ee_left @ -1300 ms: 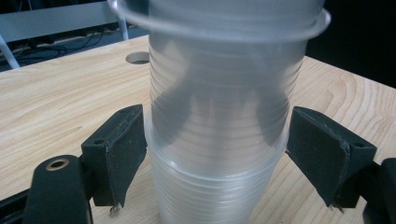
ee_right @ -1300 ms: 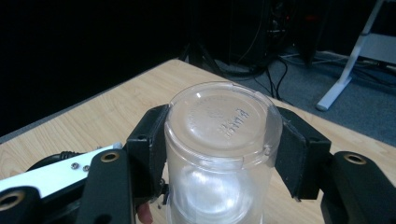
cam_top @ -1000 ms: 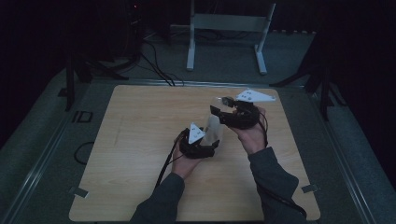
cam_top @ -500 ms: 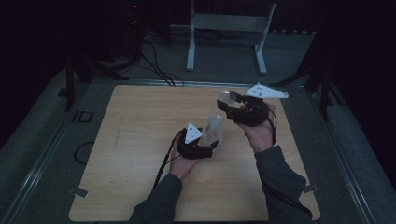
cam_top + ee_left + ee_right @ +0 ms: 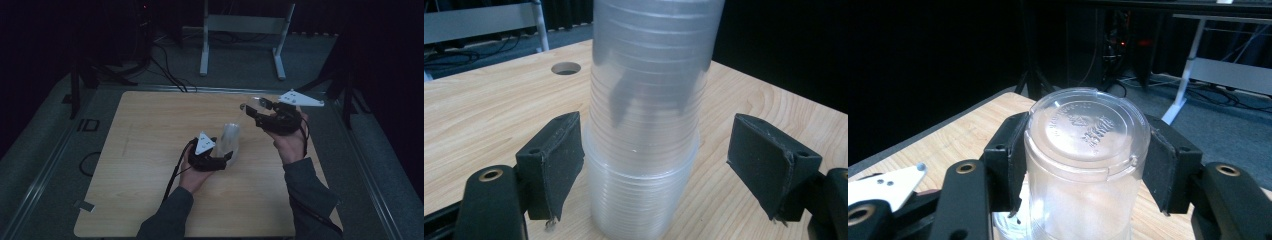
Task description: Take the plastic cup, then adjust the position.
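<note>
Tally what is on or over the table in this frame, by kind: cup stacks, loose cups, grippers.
Stack of clear plastic cups, standing on the table, individual cups too many to count: 1
Single clear cup, upside down, clamped in the right gripper: 1
Grippers, counting the right one and the left gripper, whose jaws flank the stack with one pad apart: 2
Total: 4

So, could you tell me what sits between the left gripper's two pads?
A stack of clear plastic cups stands on the table between the left gripper pads, seen in the left gripper view.

Clear, glossy ribbed plastic cups stand on a matt, pale wood-grain table.
</note>
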A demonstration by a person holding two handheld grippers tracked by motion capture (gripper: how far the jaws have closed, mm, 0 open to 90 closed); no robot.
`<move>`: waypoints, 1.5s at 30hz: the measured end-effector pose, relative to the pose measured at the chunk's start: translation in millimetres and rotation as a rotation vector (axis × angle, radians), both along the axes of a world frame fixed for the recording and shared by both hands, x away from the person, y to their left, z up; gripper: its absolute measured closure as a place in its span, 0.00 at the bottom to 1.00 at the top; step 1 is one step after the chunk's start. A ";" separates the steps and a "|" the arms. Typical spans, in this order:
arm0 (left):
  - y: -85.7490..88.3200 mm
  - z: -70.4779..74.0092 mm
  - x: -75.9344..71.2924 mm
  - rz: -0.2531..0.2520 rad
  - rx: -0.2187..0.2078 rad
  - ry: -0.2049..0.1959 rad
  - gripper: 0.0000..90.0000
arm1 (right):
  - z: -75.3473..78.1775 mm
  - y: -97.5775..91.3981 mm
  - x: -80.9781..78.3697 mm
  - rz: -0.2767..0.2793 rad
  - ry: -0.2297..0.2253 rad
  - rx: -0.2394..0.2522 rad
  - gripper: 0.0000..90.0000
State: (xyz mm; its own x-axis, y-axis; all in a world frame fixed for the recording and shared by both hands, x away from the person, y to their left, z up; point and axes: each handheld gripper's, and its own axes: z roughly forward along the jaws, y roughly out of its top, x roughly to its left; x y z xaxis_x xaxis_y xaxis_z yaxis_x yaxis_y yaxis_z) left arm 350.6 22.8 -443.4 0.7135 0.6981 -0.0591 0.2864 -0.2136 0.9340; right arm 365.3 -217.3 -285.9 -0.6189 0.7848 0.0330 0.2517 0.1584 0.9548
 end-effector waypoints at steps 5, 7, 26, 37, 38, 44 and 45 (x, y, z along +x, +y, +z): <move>4.3 -1.1 -1.3 0.005 0.000 0.005 0.24 | -3.7 -14.9 -3.2 -0.024 0.000 -0.017 0.46; 6.7 -1.4 -1.2 0.007 -0.008 0.009 0.24 | -5.7 -19.6 -3.9 -0.033 0.003 -0.020 0.46; 14.2 6.4 -12.4 -0.005 -0.022 -0.009 0.25 | -32.4 -50.0 -10.3 -0.097 0.050 -0.002 0.46; 19.1 16.7 -18.9 -0.013 -0.010 -0.048 0.28 | -54.5 -57.0 -16.4 -0.111 0.088 0.005 0.46; 19.3 16.8 -19.1 -0.013 -0.010 -0.049 0.28 | -56.5 -57.0 -16.3 -0.111 0.091 0.003 0.46; 20.2 18.0 -23.4 -0.019 -0.002 -0.057 0.28 | -70.9 -56.7 -17.8 -0.112 0.120 -0.001 0.46; 20.3 18.8 -24.4 -0.019 -0.002 -0.058 0.28 | -73.0 -57.1 -18.1 -0.113 0.124 0.000 0.46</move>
State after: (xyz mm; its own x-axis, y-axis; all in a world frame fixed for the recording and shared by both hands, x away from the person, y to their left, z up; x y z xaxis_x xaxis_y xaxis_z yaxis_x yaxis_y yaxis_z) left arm 326.1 43.1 -424.6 0.7290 0.6842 -0.0192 0.2281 -0.2164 0.9493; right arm 347.1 -274.4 -359.0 -0.5182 0.8490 0.1034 0.3840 0.1229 0.9151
